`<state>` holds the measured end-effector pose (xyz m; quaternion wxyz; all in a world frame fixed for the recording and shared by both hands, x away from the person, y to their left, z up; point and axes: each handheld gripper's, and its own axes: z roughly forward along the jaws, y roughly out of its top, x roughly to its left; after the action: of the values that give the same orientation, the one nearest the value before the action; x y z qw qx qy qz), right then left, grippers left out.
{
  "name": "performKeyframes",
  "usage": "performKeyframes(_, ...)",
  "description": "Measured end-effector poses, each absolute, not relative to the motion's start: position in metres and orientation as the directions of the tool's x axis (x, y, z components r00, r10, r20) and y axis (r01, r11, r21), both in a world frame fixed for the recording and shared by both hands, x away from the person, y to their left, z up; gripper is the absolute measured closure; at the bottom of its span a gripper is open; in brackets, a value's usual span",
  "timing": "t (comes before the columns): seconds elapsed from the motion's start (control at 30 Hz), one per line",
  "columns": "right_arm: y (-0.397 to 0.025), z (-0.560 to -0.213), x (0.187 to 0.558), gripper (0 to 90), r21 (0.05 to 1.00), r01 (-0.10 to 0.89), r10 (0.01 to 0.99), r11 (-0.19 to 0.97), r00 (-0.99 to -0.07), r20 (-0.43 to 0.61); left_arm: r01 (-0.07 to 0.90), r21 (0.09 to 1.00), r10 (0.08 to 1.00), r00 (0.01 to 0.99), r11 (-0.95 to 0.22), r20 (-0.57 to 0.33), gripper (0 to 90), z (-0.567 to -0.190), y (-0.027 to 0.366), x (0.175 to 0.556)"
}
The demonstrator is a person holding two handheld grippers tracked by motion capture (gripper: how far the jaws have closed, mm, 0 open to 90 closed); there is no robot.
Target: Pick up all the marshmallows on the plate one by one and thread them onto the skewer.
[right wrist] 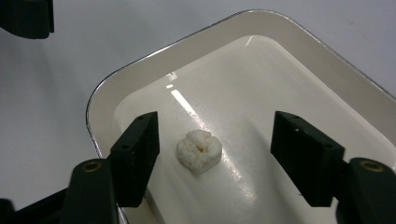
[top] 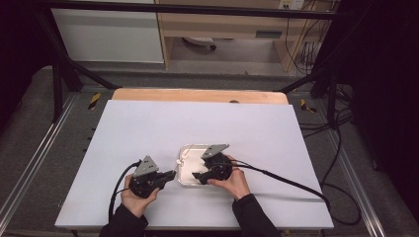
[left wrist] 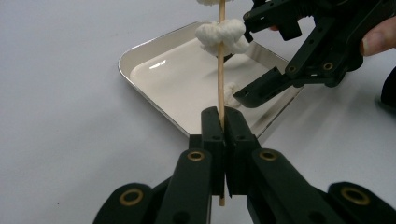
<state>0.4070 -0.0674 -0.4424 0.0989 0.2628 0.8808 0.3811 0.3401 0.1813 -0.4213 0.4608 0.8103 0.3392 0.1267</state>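
A white counter [top: 148, 133] with a wooden strip [top: 197, 95] along its 12 o'clock edge stands inside a black metal frame [top: 64, 64]. Beyond it, at 12 o'clock, sits a wooden shelf unit [top: 222, 24] beside a white cabinet [top: 108, 37]. Black cables [top: 341, 148] lie on the grey floor at 3 o'clock.

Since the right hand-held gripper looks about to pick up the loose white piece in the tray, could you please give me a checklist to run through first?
1. Left hand-held gripper shut on the wooden skewer: ok.
2. Right hand-held gripper open wide enough: ok.
3. Loose marshmallow-like piece between its jaws: ok.
4. Jaws touching that piece: not ok, gaps on both sides.
5. Piece inside the metal tray: ok.
6. White piece already threaded on the skewer: ok.
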Motion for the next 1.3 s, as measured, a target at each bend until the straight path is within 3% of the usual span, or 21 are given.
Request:
performKeyframes(0.2,-0.0658,-0.4462,0.4045,50.5,0.730,0.371,0.520,0.575,-0.854,0.024,0.432,0.833,0.667,0.738,-0.345,-0.107,88.2,-0.4214,0.1809,0.3398)
performKeyframes(0.6,-0.0651,-0.4503,0.4029,65.5,0.730,0.338,0.504,0.595,-0.864,-0.011,0.430,0.834,0.665,0.739,-0.345,-0.105,88.2,-0.4213,0.1803,0.3393)
performKeyframes(1.3,-0.0682,-0.4418,0.4018,72.0,0.751,0.372,0.523,0.546,-0.851,0.041,0.426,0.837,0.662,0.742,-0.345,-0.105,88.3,-0.4208,0.1793,0.3384)
